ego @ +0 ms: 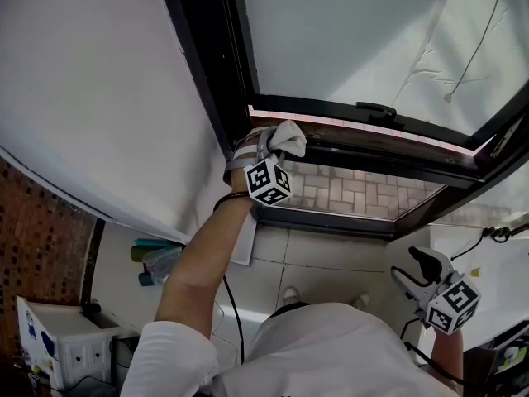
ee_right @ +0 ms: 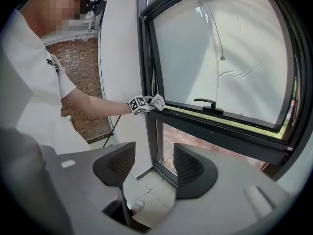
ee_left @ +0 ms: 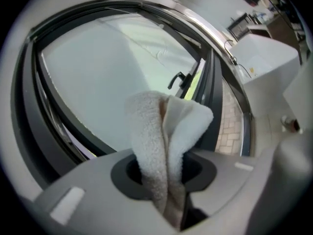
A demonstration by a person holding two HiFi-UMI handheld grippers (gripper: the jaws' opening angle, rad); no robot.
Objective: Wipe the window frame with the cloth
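A white terry cloth [ego: 287, 138] is clamped in my left gripper [ego: 266, 149], which is shut on it and held up at the left end of the dark window frame [ego: 364, 131], where the horizontal bar meets the upright. In the left gripper view the folded cloth [ee_left: 166, 146] sticks out between the jaws toward the frame [ee_left: 58, 126]. The right gripper view shows the cloth [ee_right: 156, 101] resting on the frame bar [ee_right: 220, 126]. My right gripper [ego: 423, 273] hangs low at the right, open with nothing between its jaws [ee_right: 154, 168].
A black window handle [ego: 376, 108] sits on the bar right of the cloth. The white wall [ego: 91, 98] borders the frame on the left. Below lie a tiled sill [ego: 322, 251], a white box [ego: 62, 346] and a black cable [ego: 235, 304].
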